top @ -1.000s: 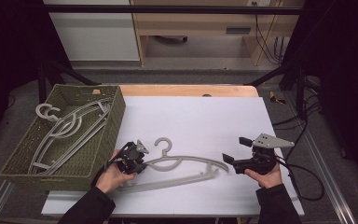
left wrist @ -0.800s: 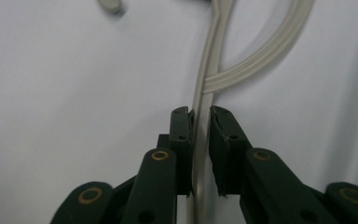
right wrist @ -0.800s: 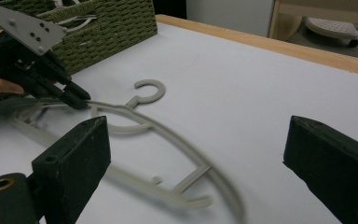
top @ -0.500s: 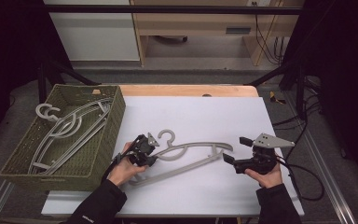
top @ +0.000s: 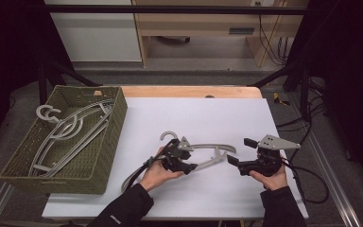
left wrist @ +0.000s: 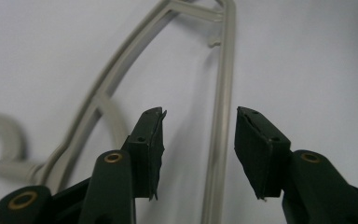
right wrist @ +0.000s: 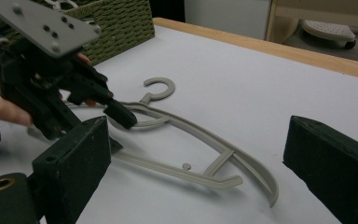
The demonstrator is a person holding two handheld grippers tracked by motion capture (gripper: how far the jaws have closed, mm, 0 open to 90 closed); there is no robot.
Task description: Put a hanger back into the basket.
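Observation:
A grey plastic hanger (top: 212,147) lies flat on the white table (top: 208,113), its hook (top: 169,135) pointing toward the far side. My left gripper (top: 194,161) sits over the hanger's middle, open. In the left gripper view its jaws (left wrist: 200,116) straddle the hanger's straight bar (left wrist: 223,140) without touching it. My right gripper (top: 240,152) hovers just right of the hanger's end, open wide. In the right gripper view the hanger (right wrist: 191,135) lies ahead of the right gripper (right wrist: 205,144), with the left gripper (right wrist: 51,84) beyond it at left.
A green woven basket (top: 118,118) stands at the table's left and holds several more grey hangers (top: 66,130). A wooden strip (top: 189,91) edges the table's far side. Cables trail from both grippers off the near edge.
My left gripper has moved right along the hanger, from its left end to its middle. The hanger shifted slightly away and to the right early on. The right gripper stayed put.

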